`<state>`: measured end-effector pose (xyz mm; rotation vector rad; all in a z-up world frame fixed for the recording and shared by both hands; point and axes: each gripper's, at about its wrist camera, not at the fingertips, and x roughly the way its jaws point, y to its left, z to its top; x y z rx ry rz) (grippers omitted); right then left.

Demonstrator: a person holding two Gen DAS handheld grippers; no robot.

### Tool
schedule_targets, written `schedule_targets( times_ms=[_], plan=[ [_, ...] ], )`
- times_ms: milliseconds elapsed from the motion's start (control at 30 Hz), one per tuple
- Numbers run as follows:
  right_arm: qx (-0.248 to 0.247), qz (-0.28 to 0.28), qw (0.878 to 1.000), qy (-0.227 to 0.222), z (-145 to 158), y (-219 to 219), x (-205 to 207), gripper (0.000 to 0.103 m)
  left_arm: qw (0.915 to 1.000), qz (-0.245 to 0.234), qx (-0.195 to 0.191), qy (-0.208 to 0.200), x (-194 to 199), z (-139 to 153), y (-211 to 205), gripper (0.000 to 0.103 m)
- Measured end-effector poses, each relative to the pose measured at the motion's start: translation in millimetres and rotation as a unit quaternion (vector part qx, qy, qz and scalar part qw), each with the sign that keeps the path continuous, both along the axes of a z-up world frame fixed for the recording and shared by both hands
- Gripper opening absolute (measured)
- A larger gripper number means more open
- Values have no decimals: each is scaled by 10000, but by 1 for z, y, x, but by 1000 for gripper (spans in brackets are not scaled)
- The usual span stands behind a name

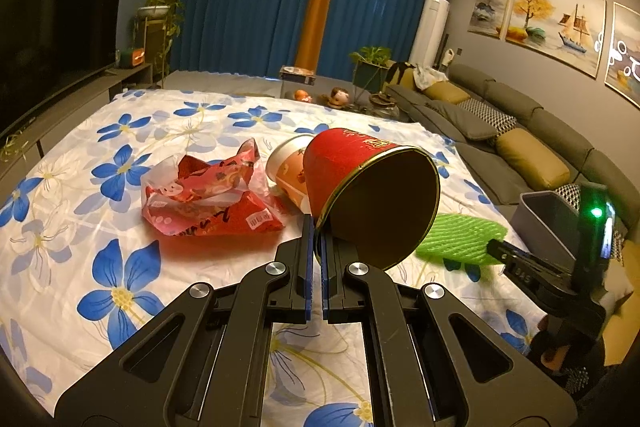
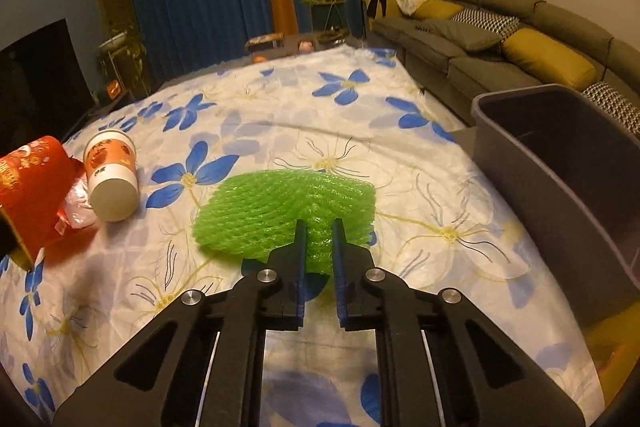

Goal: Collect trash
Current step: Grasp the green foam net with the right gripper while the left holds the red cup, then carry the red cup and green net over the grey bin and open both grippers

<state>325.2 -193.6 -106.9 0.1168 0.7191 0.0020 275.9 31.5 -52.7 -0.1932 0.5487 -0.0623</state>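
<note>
The floral tablecloth [image 2: 280,115] carries the trash, with a grey bin [image 2: 560,163] at its right edge. The left gripper [image 1: 317,227] pinches the tilted red cup's [image 1: 352,163] rim. The right gripper [image 2: 319,227], fingers slightly apart, seems to straddle the green foam net [image 2: 280,203].

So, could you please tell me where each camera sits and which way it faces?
Left wrist: on the left gripper, facing across the floral cloth toward blue curtains; its fingers pinch the red cup's rim.
Right wrist: on the right gripper, facing the same way; its fingers straddle the green foam net.
Shared: red cup, paper cup, net, grey bin.
</note>
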Motion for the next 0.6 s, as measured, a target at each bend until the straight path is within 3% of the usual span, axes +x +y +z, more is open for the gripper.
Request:
schedule_targets(
  times_ms=[600],
  plan=[
    [-165, -33, 9965, -819, 46, -11, -67, 13, 9997, -236, 80, 68, -2, -4, -18, 2]
  ],
)
